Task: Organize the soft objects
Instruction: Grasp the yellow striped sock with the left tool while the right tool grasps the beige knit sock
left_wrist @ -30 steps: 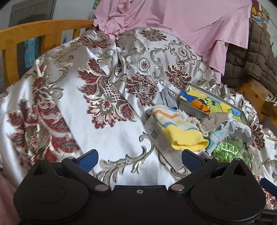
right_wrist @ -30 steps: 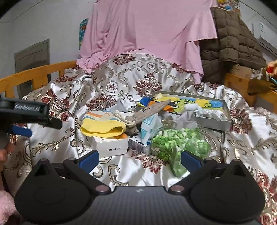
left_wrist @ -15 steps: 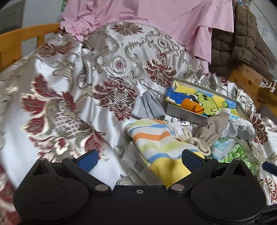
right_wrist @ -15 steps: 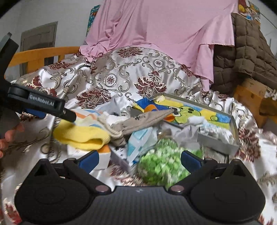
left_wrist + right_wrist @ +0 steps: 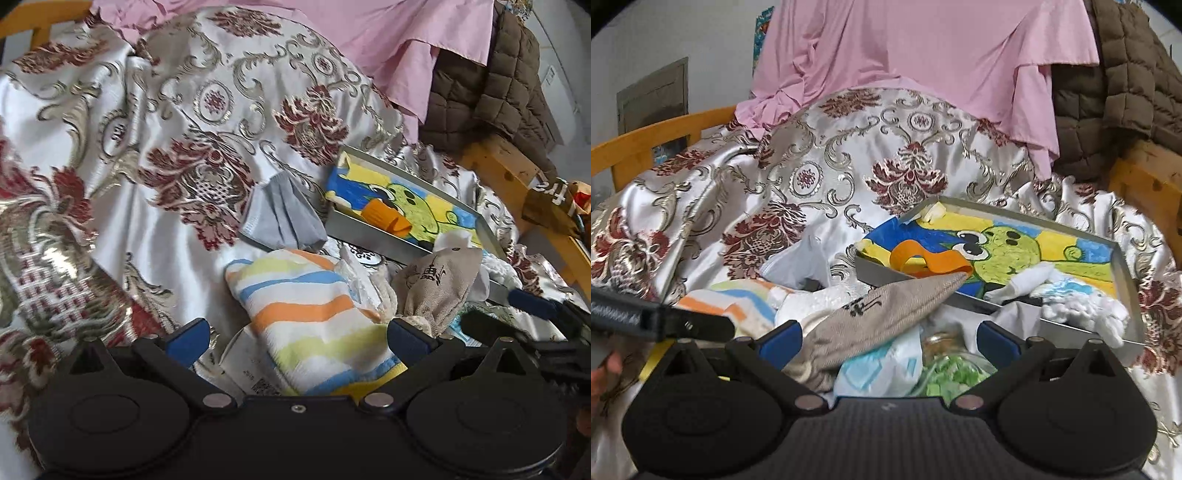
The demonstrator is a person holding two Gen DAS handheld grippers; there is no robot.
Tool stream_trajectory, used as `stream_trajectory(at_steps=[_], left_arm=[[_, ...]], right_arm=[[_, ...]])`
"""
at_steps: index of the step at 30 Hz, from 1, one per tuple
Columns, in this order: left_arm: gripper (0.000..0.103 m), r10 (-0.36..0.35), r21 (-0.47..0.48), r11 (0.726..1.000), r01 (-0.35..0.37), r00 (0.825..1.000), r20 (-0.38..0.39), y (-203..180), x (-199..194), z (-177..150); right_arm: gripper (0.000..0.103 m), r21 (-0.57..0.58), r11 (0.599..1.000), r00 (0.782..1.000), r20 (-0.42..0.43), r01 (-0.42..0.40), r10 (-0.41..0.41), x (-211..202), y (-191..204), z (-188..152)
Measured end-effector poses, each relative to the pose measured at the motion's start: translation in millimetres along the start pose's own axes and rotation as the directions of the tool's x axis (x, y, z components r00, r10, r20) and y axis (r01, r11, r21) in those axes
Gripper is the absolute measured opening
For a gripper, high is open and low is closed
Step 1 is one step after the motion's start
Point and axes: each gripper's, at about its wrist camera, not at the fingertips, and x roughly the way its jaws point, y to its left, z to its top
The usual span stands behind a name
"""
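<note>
A striped yellow, orange and blue sock (image 5: 314, 314) lies on a white box on the brocade bedspread. My left gripper (image 5: 299, 338) is open, its jaws on either side of the sock's lower part. A beige drawstring pouch (image 5: 882, 314) lies across the pile, also in the left wrist view (image 5: 439, 284). My right gripper (image 5: 888, 338) is open and low over the pouch, a blue-white packet (image 5: 882, 365) and a green-filled bag (image 5: 956, 373). A grey cloth (image 5: 280, 218) lies beside the shallow tray (image 5: 1123, 266) with a cartoon picture, holding an orange band (image 5: 923, 260) and white fluffy items (image 5: 1075, 299).
The bedspread (image 5: 129, 166) covers a bed with a wooden frame (image 5: 653, 147). A pink sheet (image 5: 923, 55) and a brown quilted jacket (image 5: 1115, 81) hang at the back. The left gripper's arm (image 5: 657, 321) shows at the right view's left edge.
Both grippers have moved forward and lower onto the pile. The sock now sits between the left jaws, and the pouch and packet between the right jaws. Both stay open.
</note>
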Motion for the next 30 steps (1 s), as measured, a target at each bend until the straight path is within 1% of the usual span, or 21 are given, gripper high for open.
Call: stream_trajectory(at_steps=[3, 6, 8, 11, 15, 16, 23, 24, 26, 27, 28, 29, 30], left_arm=[[0.097, -0.026, -0.004, 1.0, 0.026, 1.0, -0.006, 4, 4, 2], [0.088, -0.036, -0.006, 0.999, 0.036, 0.999, -0.003, 7, 7, 4], [0.08, -0.038, -0.012, 0.999, 0.038, 0.999, -0.003, 9, 8, 4], [0.075, -0.055, -0.024, 0.998, 0.055, 0.998, -0.011, 12, 10, 5], [0.074, -0.069, -0.039, 0.997, 0.068, 0.997, -0.027, 15, 14, 6], [0.072, -0.069, -0.045, 0.997, 0.068, 0.997, -0.028, 16, 15, 6], [0.051, -0.06, -0.077, 0.995, 0.06, 0.998, -0.005, 21, 11, 8], [0.049, -0.059, -0.07, 0.996, 0.059, 0.998, 0.002, 20, 10, 9], [0.042, -0.052, -0.044, 0.998, 0.053, 0.998, 0.018, 17, 7, 9], [0.041, -0.049, -0.023, 0.999, 0.049, 0.998, 0.028, 14, 5, 10], [0.037, -0.049, -0.005, 0.999, 0.049, 0.998, 0.037, 11, 3, 10], [0.032, -0.06, 0.02, 0.998, 0.059, 0.997, 0.048, 7, 1, 10], [0.032, -0.065, 0.042, 0.997, 0.063, 0.996, 0.06, 4, -2, 10]], right_arm=[[0.102, 0.025, 1.0, 0.999, -0.028, -0.015, 0.016, 16, -3, 5], [0.102, 0.044, 0.999, 0.999, -0.048, -0.017, 0.02, 29, -4, 8], [0.1, 0.049, 0.999, 0.998, -0.057, -0.021, 0.024, 35, -3, 10], [0.096, 0.042, 0.999, 0.998, -0.063, -0.02, 0.023, 42, 0, 14], [0.086, 0.034, 0.999, 0.997, -0.079, -0.023, 0.026, 50, 5, 18], [0.085, 0.032, 0.999, 0.996, -0.082, -0.025, 0.028, 51, 7, 19], [0.072, 0.001, 1.0, 0.997, -0.073, -0.011, 0.011, 51, 20, 21], [0.069, -0.008, 1.0, 0.997, -0.071, -0.01, 0.01, 50, 22, 21], [0.066, -0.033, 0.999, 0.998, -0.066, -0.011, 0.009, 47, 27, 22], [0.064, -0.048, 0.999, 0.998, -0.06, -0.011, 0.008, 45, 30, 22], [0.061, -0.066, 0.998, 0.999, -0.051, -0.012, 0.009, 43, 33, 22], [0.061, -0.082, 0.997, 0.999, -0.043, -0.011, 0.007, 41, 36, 23], [0.059, -0.099, 0.995, 0.999, -0.039, -0.008, 0.004, 39, 39, 23]])
